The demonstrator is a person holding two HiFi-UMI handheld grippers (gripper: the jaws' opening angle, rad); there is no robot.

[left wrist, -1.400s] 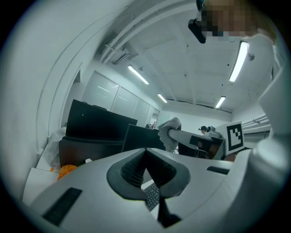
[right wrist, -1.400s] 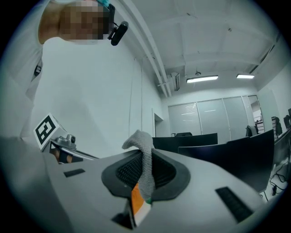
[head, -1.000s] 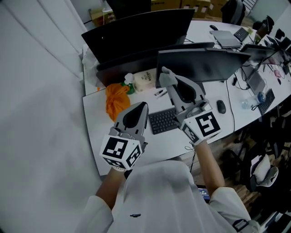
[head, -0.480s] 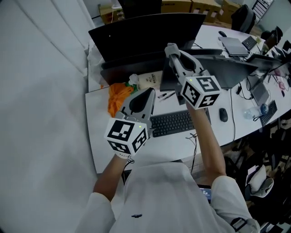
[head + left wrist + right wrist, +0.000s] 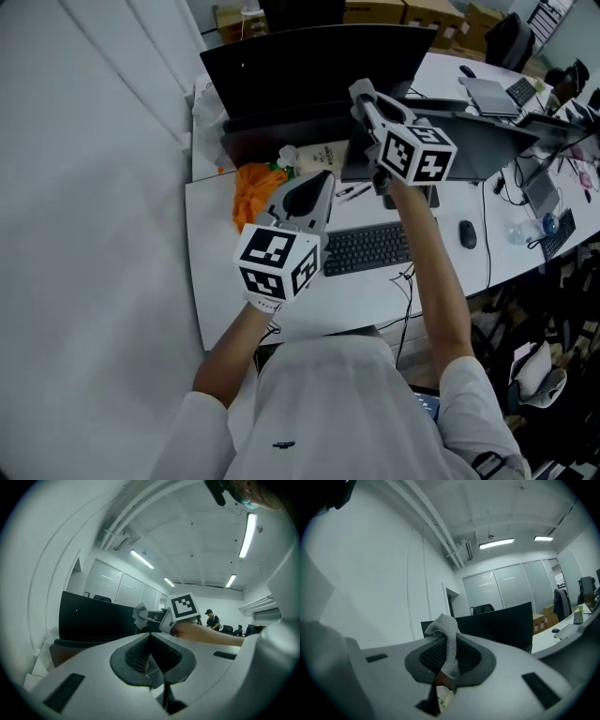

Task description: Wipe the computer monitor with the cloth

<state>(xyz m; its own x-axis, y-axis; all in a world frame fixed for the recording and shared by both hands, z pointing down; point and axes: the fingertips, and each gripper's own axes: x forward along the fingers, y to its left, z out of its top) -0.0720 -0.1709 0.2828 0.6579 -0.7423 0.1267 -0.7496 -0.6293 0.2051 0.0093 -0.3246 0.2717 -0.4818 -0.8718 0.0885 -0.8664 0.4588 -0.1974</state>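
- Overhead view: a person at a white desk holds 2 hand-held grippers.
- The right gripper is raised, its jaws clamped on a grey cloth. A tuft of cloth pokes out past the tips.
- The left gripper is lower, above the desk. Its jaws are closed together w/ nothing between them.
- A large black monitor stands at the back of the desk. The cloth is near its lower right part and appears not to touch it.
- A 2nd monitor sits just right of the raised gripper.
- Step, as judged: approach w/ the cloth, wiping not yet begun.
- The next move likely calls for pressing the tuft flat on the screen, then sweeping across w/ light, even pressure.
- Containers: a white bottle stands beside an orange bundle, contents not readable. Cardboard boxes sit behind, contents hidden.
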